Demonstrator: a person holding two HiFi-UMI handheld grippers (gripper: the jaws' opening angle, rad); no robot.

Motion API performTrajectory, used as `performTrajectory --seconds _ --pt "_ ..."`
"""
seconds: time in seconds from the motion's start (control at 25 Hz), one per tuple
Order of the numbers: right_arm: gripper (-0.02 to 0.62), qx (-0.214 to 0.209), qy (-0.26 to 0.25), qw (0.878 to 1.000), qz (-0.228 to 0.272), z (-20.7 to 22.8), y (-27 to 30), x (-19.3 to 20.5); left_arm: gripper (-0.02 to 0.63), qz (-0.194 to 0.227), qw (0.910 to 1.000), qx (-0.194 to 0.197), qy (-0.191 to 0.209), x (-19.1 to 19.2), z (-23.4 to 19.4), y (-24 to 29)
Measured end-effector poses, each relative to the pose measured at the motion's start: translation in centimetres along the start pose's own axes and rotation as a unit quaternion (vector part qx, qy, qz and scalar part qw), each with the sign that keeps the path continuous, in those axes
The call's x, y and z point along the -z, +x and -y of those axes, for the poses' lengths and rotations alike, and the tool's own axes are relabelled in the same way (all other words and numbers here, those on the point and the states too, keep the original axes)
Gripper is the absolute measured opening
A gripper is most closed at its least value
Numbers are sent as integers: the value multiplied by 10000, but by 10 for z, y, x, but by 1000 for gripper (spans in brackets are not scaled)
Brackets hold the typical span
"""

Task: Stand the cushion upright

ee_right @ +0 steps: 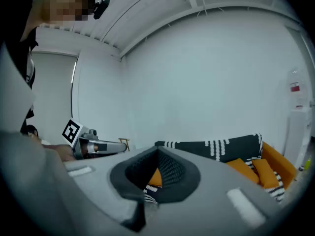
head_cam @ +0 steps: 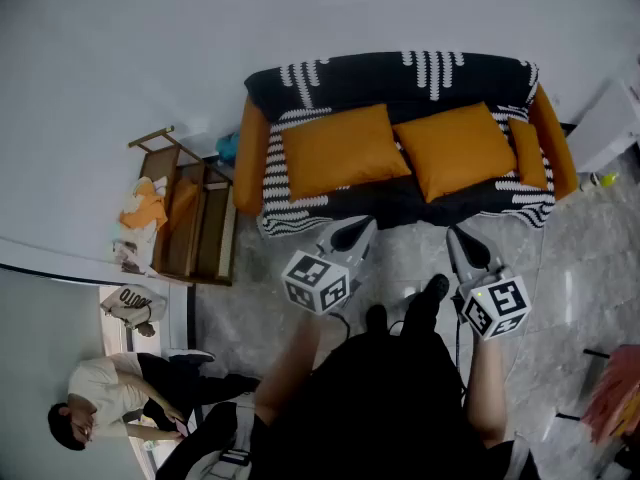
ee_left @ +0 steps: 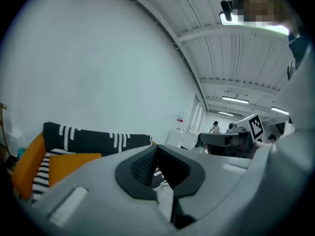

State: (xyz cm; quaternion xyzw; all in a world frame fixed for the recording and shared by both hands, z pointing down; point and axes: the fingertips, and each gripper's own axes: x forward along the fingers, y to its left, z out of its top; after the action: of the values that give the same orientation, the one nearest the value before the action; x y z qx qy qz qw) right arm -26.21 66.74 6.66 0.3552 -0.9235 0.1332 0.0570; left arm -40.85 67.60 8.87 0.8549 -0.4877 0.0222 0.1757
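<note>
L gripper [head_cam: 352, 234] + R gripper [head_cam: 462, 240]: jaws shut, empty, both hung just short of sofa [head_cam: 400, 73] front edge. Left cushion [head_cam: 340, 151] and right cushion [head_cam: 453, 150] lay mid-seat, slumped toward backrest, untouched. Looked like task not started; standing one up all left to do.

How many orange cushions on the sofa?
3: left cushion, middle cushion beside it, narrow cushion at the sofa's picture-right end. None looks hidden.

A wooden rack [head_cam: 195, 223] stands just left of the sofa [head_cam: 380, 78], a person [head_cam: 100, 403] crouching near it on the floor
</note>
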Motion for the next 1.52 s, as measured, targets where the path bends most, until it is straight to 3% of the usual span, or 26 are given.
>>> performTrajectory --seconds 0.52,0.92,1.28,1.52 --pt "2 -26 -12 10000 -39 -3 -2 10 11 -130 9999 49 13 9 6 2" --pt "3 35 124 9999 -87 38 3 7 11 -299 9995 18 48 9 3 37" --pt "3 -343 92 9993 -67 99 43 -10 11 -253 9989 -378 60 -12 -14 93" --pt "3 -810 -43 9966 -136 138 72 -23 9 -144 9964 -834 10 -27 -24 131"
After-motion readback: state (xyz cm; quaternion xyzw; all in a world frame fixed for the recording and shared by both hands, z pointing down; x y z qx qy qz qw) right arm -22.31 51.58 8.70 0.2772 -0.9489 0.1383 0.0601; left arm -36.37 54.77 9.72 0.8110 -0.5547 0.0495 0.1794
